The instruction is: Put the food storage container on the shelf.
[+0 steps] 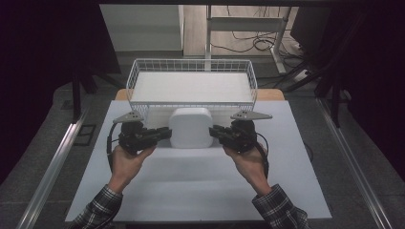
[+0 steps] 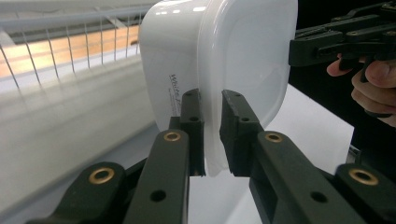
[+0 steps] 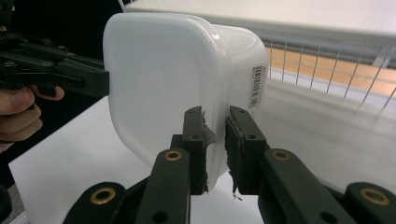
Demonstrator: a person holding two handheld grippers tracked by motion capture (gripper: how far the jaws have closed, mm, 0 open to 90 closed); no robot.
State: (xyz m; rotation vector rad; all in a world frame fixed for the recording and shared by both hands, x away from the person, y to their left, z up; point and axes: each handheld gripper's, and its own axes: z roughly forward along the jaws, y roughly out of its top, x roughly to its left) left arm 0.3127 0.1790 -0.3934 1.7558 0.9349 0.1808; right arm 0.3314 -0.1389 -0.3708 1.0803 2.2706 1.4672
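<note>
Left gripper view shows the left gripper (image 2: 212, 135) nearly closed, its jaws pinching the lid rim of a white plastic lidded container (image 2: 219, 60). The right gripper (image 3: 215, 149) clamps the container's opposite rim edge in the same way. Held between both, the container hangs just in front of the white wire basket (image 1: 191, 67), above the white table board (image 1: 191, 191). Both grips bite only a thin lip, so uneven lifting could let the rim slip free or snag the container on the basket's near wall.
</note>
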